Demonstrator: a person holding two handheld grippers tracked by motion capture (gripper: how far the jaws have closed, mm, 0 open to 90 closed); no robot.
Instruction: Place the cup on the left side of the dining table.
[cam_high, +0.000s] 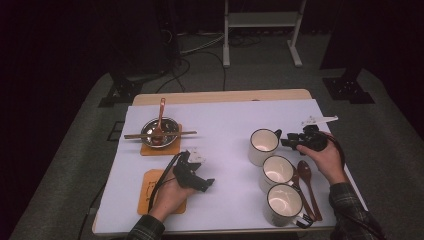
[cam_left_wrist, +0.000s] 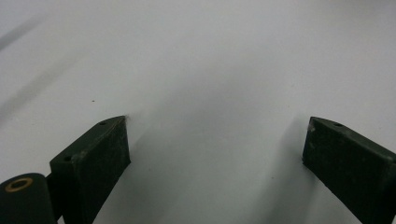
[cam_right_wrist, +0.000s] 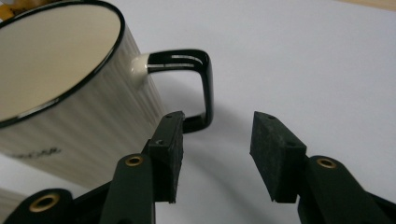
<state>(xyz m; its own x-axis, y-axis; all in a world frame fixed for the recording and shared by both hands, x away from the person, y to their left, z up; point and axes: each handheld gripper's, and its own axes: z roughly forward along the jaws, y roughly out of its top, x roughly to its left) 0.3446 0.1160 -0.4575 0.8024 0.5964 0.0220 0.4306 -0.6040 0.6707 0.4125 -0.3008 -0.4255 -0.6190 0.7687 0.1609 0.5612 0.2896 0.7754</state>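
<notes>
While the left gripper (cam_high: 204, 183) rests at lower centre-left with jaws spread wide over bare white table cover (cam_high: 220, 125), the right gripper (cam_right_wrist: 215, 140), at right, stands half-spread beside the far mug's (cam_high: 263, 146) black handle (cam_right_wrist: 201, 88), pinching nothing.

High view above the table (cam_high: 220, 115), facing forward and down; gripper views close, sharing its white surface.
</notes>
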